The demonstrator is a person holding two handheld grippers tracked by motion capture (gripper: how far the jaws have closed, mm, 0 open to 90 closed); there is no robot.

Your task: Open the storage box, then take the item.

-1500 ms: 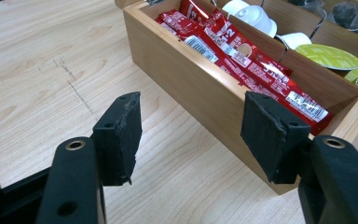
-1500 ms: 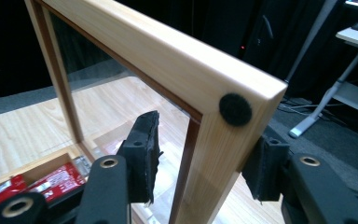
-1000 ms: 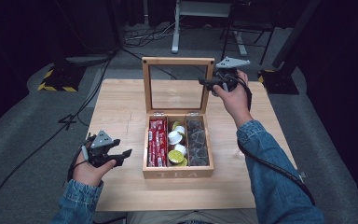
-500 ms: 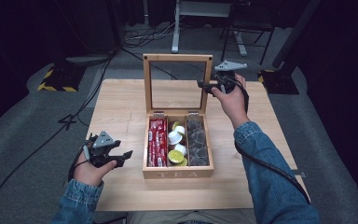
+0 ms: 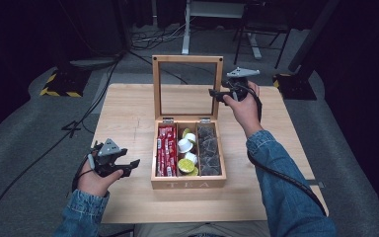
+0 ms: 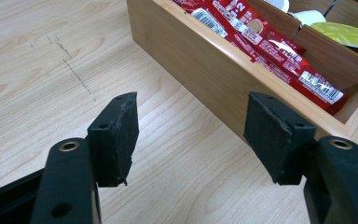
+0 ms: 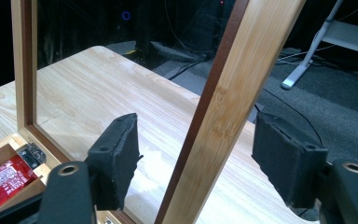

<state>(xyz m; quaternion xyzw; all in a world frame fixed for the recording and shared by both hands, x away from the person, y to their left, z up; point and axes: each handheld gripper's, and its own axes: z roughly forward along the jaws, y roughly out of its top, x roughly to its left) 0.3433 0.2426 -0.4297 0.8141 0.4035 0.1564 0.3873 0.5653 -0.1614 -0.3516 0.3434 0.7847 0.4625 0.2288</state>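
Now the wooden tea box [image 5: 188, 182] sits at the middle of the table [image 5: 128, 113], its long axis running from 6 to 12 o'clock, with "TEA" on the front wall at 6. Its glass-paned lid [image 5: 187, 61] stands upright off the hinges at the 12 o'clock end. Inside, red packets [image 5: 166, 150] fill the left compartment, round pods [image 5: 186, 153] the middle and dark bags [image 5: 208, 150] the right. The right gripper [image 5: 216, 94] is at the lid's 3 o'clock edge, its fingers [image 7: 119, 149] spread on either side of the wooden frame without touching. The left gripper [image 5: 131, 165] hovers near the box at 9 o'clock, its fingers [image 6: 119, 135] spread and empty over bare table.
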